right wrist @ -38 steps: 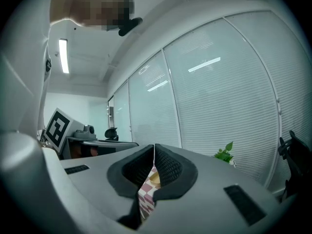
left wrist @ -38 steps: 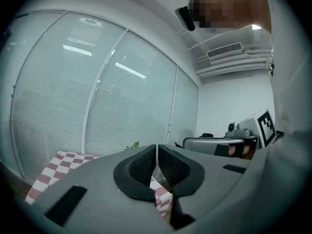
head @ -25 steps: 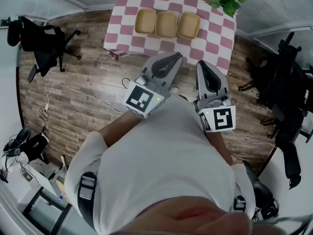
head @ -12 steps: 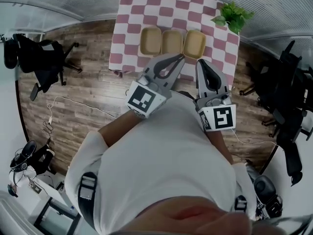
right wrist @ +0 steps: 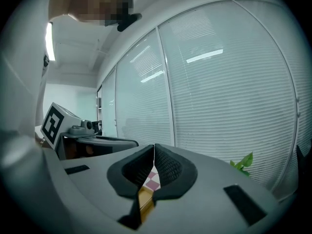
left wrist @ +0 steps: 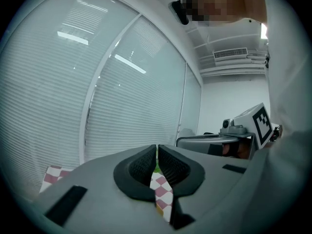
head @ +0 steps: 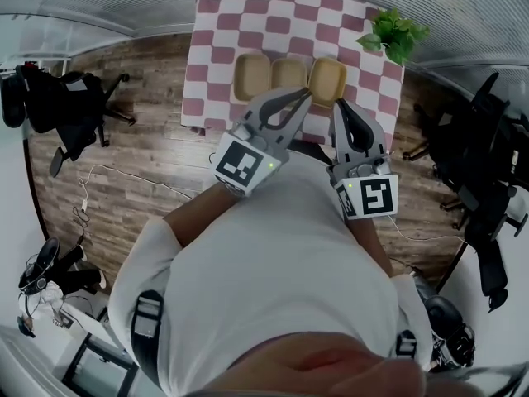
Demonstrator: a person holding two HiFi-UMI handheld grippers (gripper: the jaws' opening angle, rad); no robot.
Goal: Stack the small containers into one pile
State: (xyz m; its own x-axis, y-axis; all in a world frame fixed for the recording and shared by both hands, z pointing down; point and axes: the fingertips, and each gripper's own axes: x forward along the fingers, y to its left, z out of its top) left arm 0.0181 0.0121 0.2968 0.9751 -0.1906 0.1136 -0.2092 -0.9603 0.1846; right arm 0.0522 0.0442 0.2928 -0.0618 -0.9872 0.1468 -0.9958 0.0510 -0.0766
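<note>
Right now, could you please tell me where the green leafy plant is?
In the head view, the green leafy plant sits at the far right corner of the pink-and-white checked table, just right of the rightmost tan container.

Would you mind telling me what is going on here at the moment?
A person holds the left gripper and the right gripper, both shut and empty, pointed toward a table with a checked cloth. Three small tan containers sit side by side on it, not yet stacked, and neither gripper touches them.
</note>
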